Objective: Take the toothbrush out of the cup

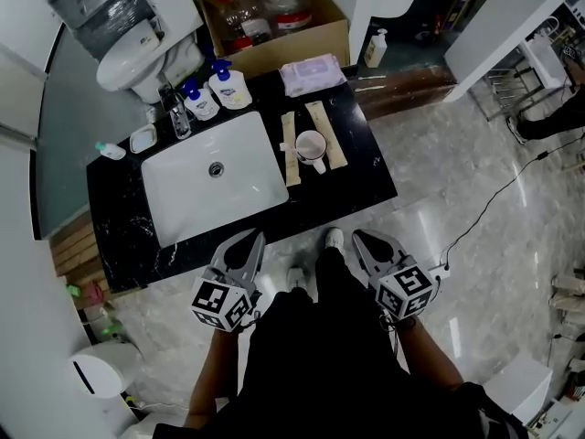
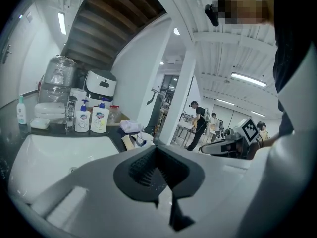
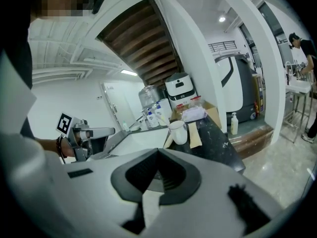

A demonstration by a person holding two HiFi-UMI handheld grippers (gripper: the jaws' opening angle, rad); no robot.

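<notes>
Counter (image 1: 356, 186): black top that carries everything. The person stands at its near edge, so the whole work area lies ahead of both tools.
Sink (image 1: 183, 199): white basin that fills the left and middle of the counter. It leaves only the strip of counter on its right free for small items, which is probably why the cup stands there.
Left gripper (image 1: 255, 239): held low in front of the body, nose toward the counter edge. Its jaws are pressed together with nothing between them. Judged to be carried in this way until it is nearer the cup.
Right gripper (image 1: 359, 237): level with the left one, jaws likewise clenched and empty. It points at the cup's side of the counter, so it looks the likelier tool for the pull.
Strips (image 1: 326, 133): two tan flat pieces lying lengthwise, one on each side of the cup, close against it.
Cup (image 1: 311, 144): white, upright, with its handle turned toward the near edge. It stands just right of the sink.
Toothbrush (image 2: 141, 132): a thin stem shows above the cup's rim in the left gripper view. It is too small to make out from the head view.
Cup to tools: well apart from both. It lies ahead of and between the two noses, somewhat nearer the right one. Neither tool touches the cup or the brush, so the jaws must first open.
</notes>
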